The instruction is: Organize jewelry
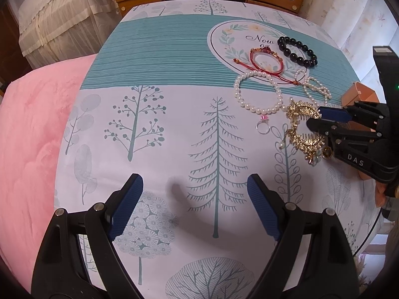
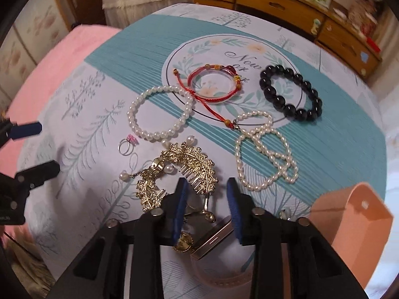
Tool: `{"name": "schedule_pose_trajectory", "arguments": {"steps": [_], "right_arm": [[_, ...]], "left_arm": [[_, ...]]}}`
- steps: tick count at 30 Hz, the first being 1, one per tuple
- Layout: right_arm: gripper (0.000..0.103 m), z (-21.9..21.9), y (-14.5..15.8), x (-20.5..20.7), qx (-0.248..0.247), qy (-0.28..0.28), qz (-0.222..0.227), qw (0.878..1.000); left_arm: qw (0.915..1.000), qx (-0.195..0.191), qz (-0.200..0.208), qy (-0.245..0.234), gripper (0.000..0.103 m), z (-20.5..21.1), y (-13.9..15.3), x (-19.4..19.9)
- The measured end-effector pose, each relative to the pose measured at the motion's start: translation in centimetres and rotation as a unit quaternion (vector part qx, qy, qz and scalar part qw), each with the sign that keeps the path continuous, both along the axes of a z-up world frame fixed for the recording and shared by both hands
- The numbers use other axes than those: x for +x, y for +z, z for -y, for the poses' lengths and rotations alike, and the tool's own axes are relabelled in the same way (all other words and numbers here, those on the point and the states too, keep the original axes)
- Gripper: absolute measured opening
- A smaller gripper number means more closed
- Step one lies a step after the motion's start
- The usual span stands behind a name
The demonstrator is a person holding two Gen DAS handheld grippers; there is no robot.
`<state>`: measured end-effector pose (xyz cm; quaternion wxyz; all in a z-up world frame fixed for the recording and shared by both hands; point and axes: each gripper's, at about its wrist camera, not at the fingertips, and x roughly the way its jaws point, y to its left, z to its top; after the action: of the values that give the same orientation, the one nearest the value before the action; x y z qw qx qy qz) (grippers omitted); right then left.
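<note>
Right gripper (image 2: pixel 207 206) nearest: jaws apart, nothing pinched; low over gold hair comb (image 2: pixel 179 172), silver metal piece (image 2: pixel 214 231) lying between pads, untouched as far as visible. Peach box (image 2: pixel 354 224) just right of it, contents hidden.

Left gripper (image 1: pixel 194 204) wide apart, empty, hanging over bare tree-print cloth (image 1: pixel 149 129).

Farther out, all loose on cloth: pink-stone ring (image 2: pixel 128 144), round pearl bracelet (image 2: pixel 159 112), tangled pearl strand (image 2: pixel 266 154), red cord bracelet (image 2: pixel 212 84), black bead bracelet (image 2: pixel 290 92).

Judgement: sorting barely begun; every visible piece left.
</note>
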<state>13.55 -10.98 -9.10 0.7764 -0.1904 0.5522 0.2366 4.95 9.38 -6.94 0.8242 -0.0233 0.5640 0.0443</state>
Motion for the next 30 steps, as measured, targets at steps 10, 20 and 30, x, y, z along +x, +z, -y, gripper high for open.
{"name": "schedule_pose_trajectory", "arguments": {"steps": [10,20,30], "right_arm": [[0.015,-0.7,1.3,-2.1,0.028,0.011,0.024,0.999],[0.004,0.9,5.5,-4.1,0.068,-0.017,0.066,0.995],[0.004,8.8,12.2,-6.4,0.139,-0.122,0.114,0.976]], "left_arm": [[1.0,-0.004,0.002,0.005,0.084,-0.4,0.1,-0.2],[1.0,-0.001,0.008,-0.001,0.084,0.1,0.7,-0.6],[0.9995,0.006,0.027,-0.017,0.084,1.2,2.9,0.3]]}}
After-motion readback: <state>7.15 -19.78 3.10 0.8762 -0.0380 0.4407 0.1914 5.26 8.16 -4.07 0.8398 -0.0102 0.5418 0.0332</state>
